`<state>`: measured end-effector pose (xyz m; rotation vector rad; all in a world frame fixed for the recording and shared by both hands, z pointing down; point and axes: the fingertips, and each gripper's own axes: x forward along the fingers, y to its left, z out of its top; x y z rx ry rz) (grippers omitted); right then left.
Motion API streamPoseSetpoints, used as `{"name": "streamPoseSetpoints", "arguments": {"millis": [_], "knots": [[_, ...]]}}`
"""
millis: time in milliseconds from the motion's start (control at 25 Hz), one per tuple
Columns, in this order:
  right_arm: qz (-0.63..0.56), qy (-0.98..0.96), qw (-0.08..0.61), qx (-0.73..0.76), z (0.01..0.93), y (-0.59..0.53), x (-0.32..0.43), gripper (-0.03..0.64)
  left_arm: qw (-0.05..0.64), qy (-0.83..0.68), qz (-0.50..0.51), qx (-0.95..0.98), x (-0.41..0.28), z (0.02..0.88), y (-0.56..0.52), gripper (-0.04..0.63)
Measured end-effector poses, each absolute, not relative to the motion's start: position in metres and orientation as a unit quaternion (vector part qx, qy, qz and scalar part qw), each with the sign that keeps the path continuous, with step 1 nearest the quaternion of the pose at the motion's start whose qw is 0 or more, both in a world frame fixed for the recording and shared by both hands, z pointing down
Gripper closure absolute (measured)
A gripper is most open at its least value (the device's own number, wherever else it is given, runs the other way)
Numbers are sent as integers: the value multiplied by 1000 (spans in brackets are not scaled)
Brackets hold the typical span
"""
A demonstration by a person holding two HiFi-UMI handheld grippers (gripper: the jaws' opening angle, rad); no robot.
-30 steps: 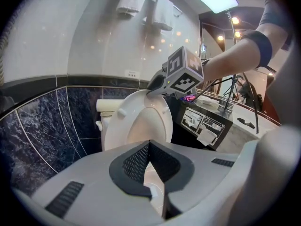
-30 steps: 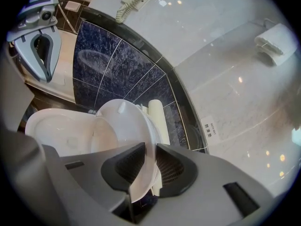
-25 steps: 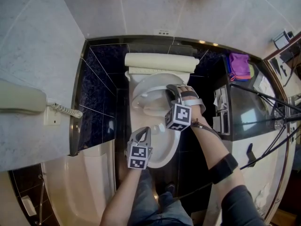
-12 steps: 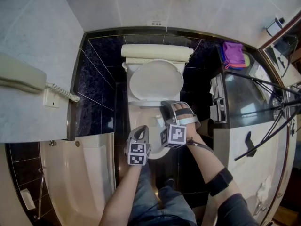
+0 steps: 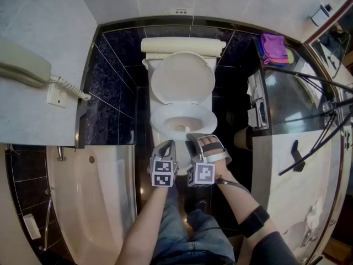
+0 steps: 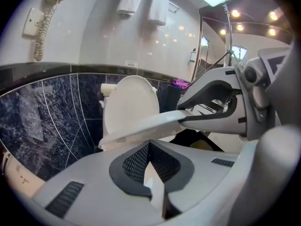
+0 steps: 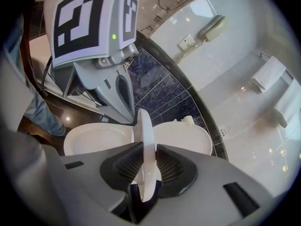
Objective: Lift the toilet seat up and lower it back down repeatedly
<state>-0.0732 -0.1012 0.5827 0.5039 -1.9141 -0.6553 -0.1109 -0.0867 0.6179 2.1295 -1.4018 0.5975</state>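
Your right gripper (image 5: pixel 193 137) is clenched on the front rim of the toilet seat (image 5: pixel 158 119); the rim stands edge-on between the pads in the right gripper view; those jaws have just been opening a little, with the seat between them. The seat is partly raised, slanting between the bowl (image 7: pixel 89 140) and the upright lid (image 5: pixel 183 79); the lid leans against the tank (image 5: pixel 182 46). Your left gripper (image 5: pixel 169 143) hangs just beside the right one, near the seat's front edge on your left; its jaws are closed together with nothing in them; whether it touches the seat is unclear. A wall phone (image 5: pixel 22 65) is on the left wall; a purple cloth (image 5: pixel 274 48) lies on the counter at right; a bathtub (image 5: pixel 94 203) sits lower left.
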Motion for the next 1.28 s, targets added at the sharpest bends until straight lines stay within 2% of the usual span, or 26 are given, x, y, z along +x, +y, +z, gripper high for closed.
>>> {"name": "streamPoseSetpoints", "arguments": {"millis": [560,720,760,800,1040,1280], "knots": [[-226,-815,509,159,645,-17,-68,482,293,-516,234,770,-108,679,-22,603],[-192,-844,480,141,637,0,-66,523,283,-521,250,765,-114,699,-16,604],[-173,-854,466,150,634,1,-62,591,281,-520,250,767,-113,699,-17,603],[-152,-862,453,167,630,0,-56,598,284,-515,249,769,-110,697,-17,604],[11,-843,407,351,653,-27,21,598,300,-493,268,772,-102,716,8,604],[119,-811,388,422,714,-13,59,598,301,-477,295,771,-101,771,45,604]]}}
